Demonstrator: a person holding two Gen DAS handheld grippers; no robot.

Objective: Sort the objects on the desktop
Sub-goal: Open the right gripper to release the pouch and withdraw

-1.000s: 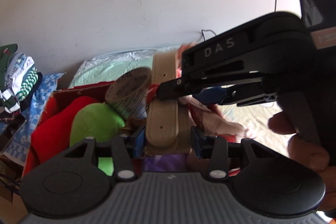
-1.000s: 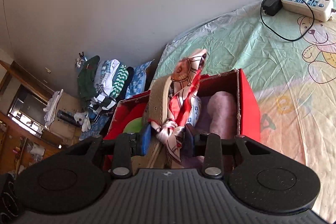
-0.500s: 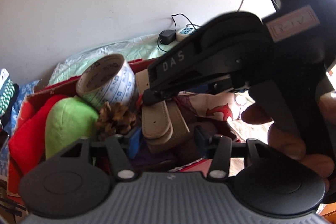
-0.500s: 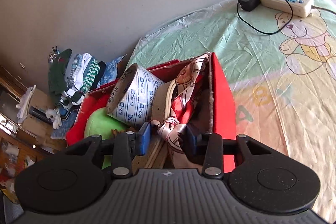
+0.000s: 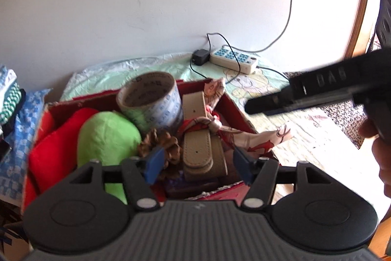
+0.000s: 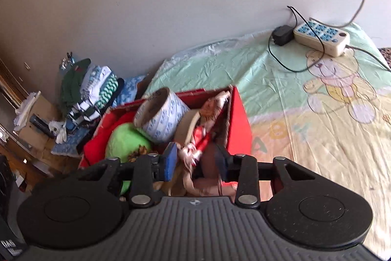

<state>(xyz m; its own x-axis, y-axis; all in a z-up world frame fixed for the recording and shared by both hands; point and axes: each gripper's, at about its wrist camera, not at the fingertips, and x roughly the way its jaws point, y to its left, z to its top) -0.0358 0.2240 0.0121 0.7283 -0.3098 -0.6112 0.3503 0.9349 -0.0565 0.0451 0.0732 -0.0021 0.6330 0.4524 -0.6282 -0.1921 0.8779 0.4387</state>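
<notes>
Now both grippers — left gripper (image 5: 198, 164), right gripper (image 6: 196, 160) — gape, holding nothing, above the red box (image 5: 234, 109).

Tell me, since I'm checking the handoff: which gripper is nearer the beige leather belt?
Left. The left gripper is open right over the beige leather belt in the red box; the right gripper, also open, has drawn away.

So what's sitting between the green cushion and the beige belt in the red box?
A brown pine cone lies between the green cushion and the beige belt in the red box, clearest in the left wrist view.
</notes>
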